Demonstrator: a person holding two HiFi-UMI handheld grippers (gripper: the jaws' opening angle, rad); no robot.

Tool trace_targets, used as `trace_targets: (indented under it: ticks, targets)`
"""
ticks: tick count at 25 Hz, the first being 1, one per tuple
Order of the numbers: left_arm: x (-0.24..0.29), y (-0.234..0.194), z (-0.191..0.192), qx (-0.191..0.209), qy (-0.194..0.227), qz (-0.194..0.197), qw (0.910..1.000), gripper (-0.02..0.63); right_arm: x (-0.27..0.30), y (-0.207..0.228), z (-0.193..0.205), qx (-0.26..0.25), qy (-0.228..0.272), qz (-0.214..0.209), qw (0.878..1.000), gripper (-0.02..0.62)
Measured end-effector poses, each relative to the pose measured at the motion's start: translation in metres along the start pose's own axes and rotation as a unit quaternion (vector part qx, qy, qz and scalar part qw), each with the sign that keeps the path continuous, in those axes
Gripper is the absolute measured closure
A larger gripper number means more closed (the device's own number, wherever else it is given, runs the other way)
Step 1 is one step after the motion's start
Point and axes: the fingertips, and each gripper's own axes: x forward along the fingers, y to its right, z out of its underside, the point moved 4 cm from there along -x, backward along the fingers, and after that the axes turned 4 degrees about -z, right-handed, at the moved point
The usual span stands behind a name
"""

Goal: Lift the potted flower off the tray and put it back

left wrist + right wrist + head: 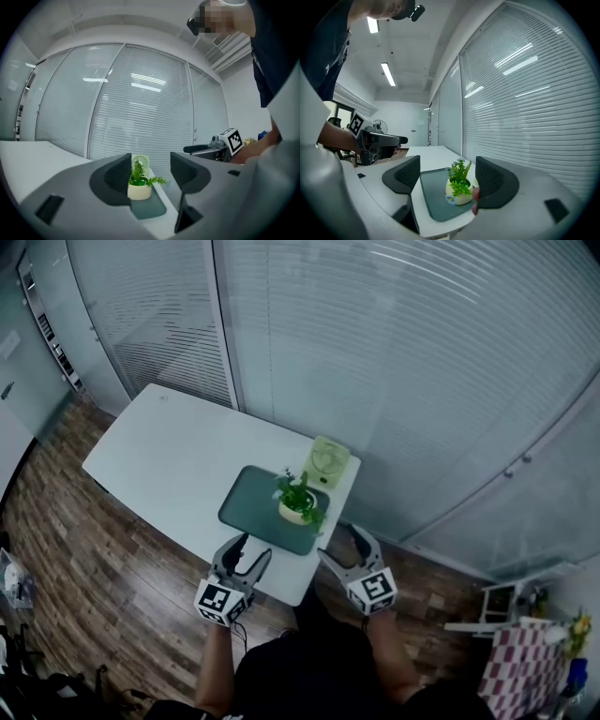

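A small potted flower (pixel 299 502) with green leaves in a cream pot stands on a dark green tray (pixel 255 512) near the white table's near right end. The pot (pixel 139 186) shows ahead between the left jaws, and the plant (pixel 459 188) sits on the tray (pixel 436 199) ahead of the right jaws. My left gripper (pixel 246 559) is open at the table's near edge, short of the tray. My right gripper (pixel 343 545) is open just off the tray's right corner. Neither touches the pot.
A pale green box-like object (pixel 327 461) stands on the table (pixel 169 465) just behind the tray. Glass walls with blinds run behind the table. Wooden floor surrounds it, and a small shelf with items (pixel 525 615) is at the right.
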Motion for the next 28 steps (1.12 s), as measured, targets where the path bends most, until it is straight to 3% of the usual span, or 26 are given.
trace_targets:
  ticks: [1, 2, 3, 10, 15, 23, 28]
  targets:
    - [-0.004, 0.002, -0.002, 0.0, 0.003, 0.0, 1.0, 0.345, -0.005, -0.003, -0.003, 0.003, 0.005, 0.006, 1.0, 0.247]
    - [-0.009, 0.004, -0.003, 0.0, 0.001, 0.0, 1.0, 0.352, -0.01, -0.005, -0.007, 0.006, 0.016, 0.014, 1.0, 0.356]
    - [-0.014, 0.007, -0.004, 0.001, -0.002, -0.001, 1.0, 0.373, -0.015, -0.007, -0.011, 0.008, 0.03, 0.021, 0.999, 0.421]
    - [-0.049, 0.021, -0.027, 0.011, 0.033, -0.027, 0.999, 0.551, -0.046, -0.025, -0.028, 0.007, 0.058, 0.061, 0.996, 0.588]
    - [-0.071, 0.036, -0.038, 0.013, 0.05, -0.023, 0.9984, 0.597, -0.066, -0.043, -0.035, 0.004, 0.069, 0.069, 0.995, 0.591]
    - [-0.089, 0.045, -0.047, 0.017, 0.066, -0.032, 0.9972, 0.599, -0.091, -0.054, -0.043, -0.01, 0.103, 0.08, 0.991, 0.592]
    - [-0.086, 0.046, -0.048, 0.029, 0.068, -0.036, 0.9966, 0.6, -0.093, -0.051, -0.039, -0.003, 0.08, 0.068, 0.994, 0.592]
